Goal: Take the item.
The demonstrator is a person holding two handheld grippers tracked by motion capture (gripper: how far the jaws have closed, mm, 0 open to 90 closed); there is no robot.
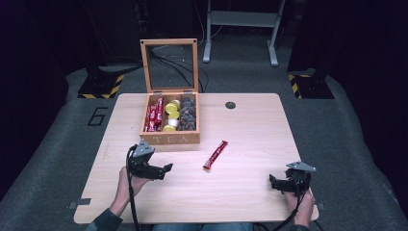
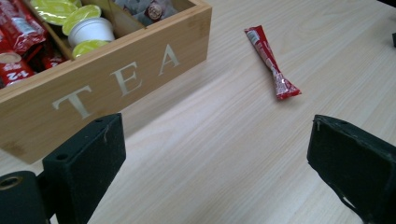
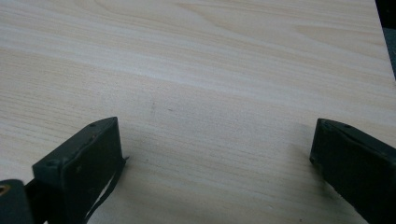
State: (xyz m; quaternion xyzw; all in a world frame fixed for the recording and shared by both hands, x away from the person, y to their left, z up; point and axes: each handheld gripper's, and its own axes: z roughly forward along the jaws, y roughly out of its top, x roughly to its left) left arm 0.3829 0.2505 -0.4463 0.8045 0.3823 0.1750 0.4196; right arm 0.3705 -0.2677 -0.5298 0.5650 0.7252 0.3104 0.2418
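Currently we record the red sachet (image 1: 215,154) lying flat on the table (image 1: 250,139), just right of the tea box (image 1: 170,118). Left gripper (image 1: 168,168), below the box, and right gripper (image 1: 272,182) both gape, empty.

Box (image 1: 170,138) at counter's (image 1: 250,144) far left-centre, lid upright behind | sachets, cups, pods inside, left to right | loose sachet (image 1: 215,154) right of box | left tongs (image 1: 166,169) before box | right tongs (image 1: 272,182) near right edge
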